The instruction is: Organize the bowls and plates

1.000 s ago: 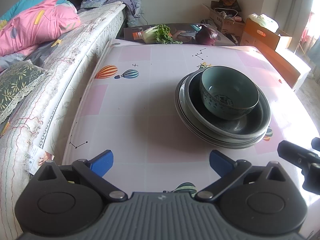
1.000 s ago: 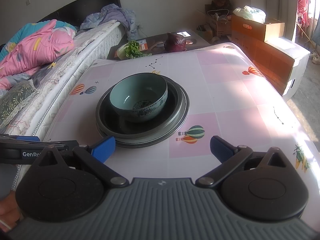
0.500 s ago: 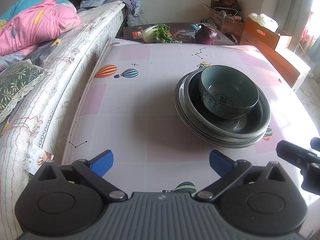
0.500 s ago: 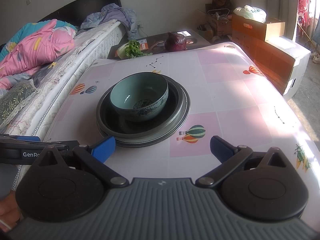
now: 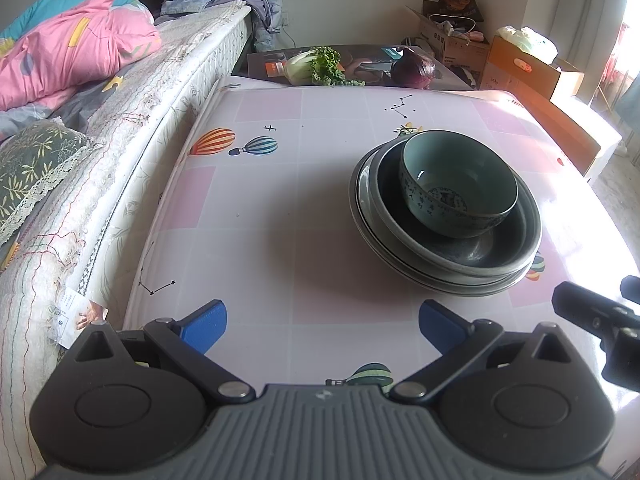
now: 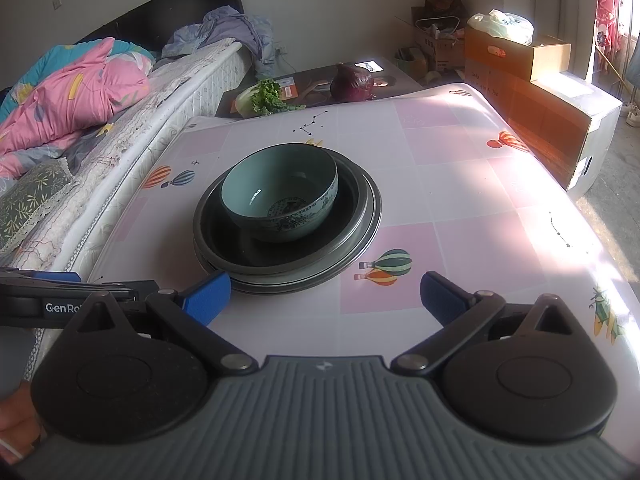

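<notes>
A teal patterned bowl (image 5: 458,188) sits inside a stack of dark grey plates (image 5: 440,256) on the pink-checked table (image 5: 260,184). In the right wrist view the bowl (image 6: 280,196) and plates (image 6: 352,248) lie ahead, slightly left of centre. My left gripper (image 5: 322,326) is open and empty, hovering near the table's front edge, left of the stack. My right gripper (image 6: 325,295) is open and empty, just short of the stack's near rim. Each gripper shows at the other view's edge.
A bed with a pink quilt (image 5: 68,52) runs along the table's left side. A cabbage (image 5: 316,66) and a red cabbage (image 5: 412,68) lie on a dark board beyond the table. Cardboard boxes (image 6: 520,64) stand at the right.
Both views have hardly shifted. The grippers stay open and the bowl and plates have not moved.
</notes>
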Tool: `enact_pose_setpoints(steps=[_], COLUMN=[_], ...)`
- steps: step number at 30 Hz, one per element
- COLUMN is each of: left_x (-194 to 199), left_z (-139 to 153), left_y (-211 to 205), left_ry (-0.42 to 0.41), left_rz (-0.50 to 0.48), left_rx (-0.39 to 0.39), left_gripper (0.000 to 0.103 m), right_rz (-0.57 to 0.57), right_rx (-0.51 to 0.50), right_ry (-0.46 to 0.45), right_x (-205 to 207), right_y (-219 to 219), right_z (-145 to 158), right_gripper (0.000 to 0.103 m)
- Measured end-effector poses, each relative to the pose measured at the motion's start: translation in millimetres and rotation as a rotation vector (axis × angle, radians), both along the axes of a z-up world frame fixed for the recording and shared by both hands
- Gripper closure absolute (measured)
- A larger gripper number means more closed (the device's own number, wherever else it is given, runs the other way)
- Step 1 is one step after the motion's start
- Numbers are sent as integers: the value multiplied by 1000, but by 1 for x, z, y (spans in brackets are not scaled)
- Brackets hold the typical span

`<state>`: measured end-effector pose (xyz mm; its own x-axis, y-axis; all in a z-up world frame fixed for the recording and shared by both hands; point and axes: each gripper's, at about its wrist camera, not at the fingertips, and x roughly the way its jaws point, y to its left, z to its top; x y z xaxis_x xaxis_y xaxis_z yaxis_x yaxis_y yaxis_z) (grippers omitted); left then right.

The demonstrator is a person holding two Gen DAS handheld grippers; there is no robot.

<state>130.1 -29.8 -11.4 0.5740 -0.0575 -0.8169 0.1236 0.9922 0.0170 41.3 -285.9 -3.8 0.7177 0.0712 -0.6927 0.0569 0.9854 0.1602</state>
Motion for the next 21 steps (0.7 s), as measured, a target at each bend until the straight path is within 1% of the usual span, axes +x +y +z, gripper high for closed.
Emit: enact_pose_setpoints(steps=[21], left_x=[-1], left_z=[-1], left_y=[1], left_ry=[3], left_rz=[2], left_rx=[1], left_gripper=[0], right_rz=[6], right_rx=[0], right_ry=[3], right_x=[1], right_y=[0], right_z=[3], right_gripper=[1])
